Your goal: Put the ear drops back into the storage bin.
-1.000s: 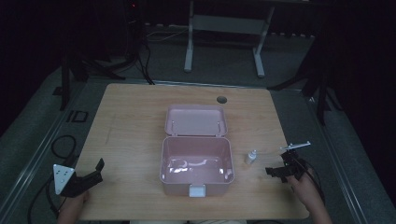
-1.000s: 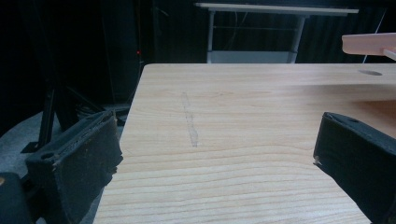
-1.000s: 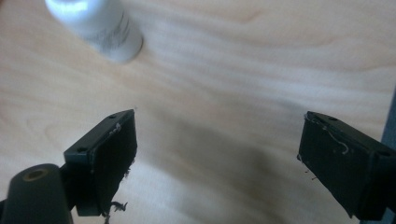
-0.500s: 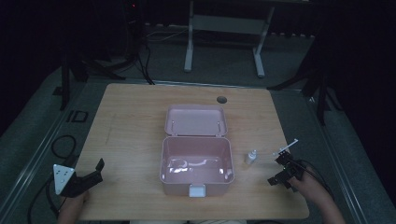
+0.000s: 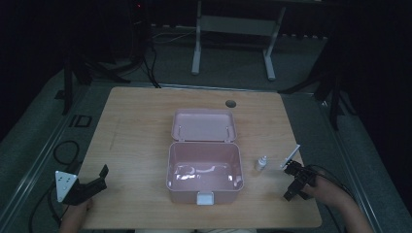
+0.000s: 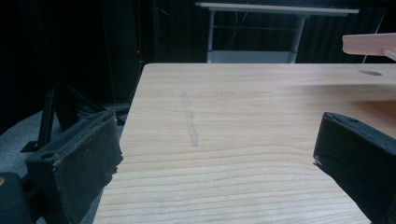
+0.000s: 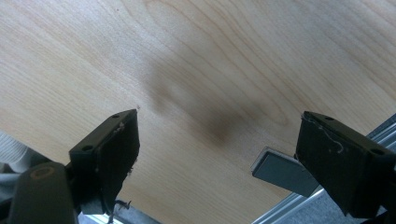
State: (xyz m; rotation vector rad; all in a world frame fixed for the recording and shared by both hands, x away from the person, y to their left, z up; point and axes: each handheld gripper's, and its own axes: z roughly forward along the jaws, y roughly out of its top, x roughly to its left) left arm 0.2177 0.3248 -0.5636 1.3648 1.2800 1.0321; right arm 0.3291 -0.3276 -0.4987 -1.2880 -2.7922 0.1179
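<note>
A: So, starting at the left edge, what did you see?

B: The left gripper [image 5: 99,178] sat low over the near left corner of the wooden table [image 5: 136,141], held in a hand [image 5: 73,213]. Its jaws stood wide apart with nothing between them; in the left gripper view only bare wood lay ahead of the left gripper [image 6: 215,154].

A: And the middle?

B: A pink box [image 5: 204,172] stood open near the front edge, its lid [image 5: 204,125] thrown back away from the person. Something pale glinted on its floor, too dim to make out.

A: Right of that?

B: A small white bottle [image 5: 261,163] stood upright on the wood, just beside the box's right wall. Near it, further right, was the right gripper [image 5: 294,182], angled down toward the table near the right edge, not touching the bottle. A thin white strip [image 5: 290,156] stuck up by its far end.

A: Was it holding anything?

B: No. In the right gripper view the right gripper [image 7: 215,154] was spread wide over bare wood, with a small grey flat piece [image 7: 282,171] beside the right-hand jaw.
</note>
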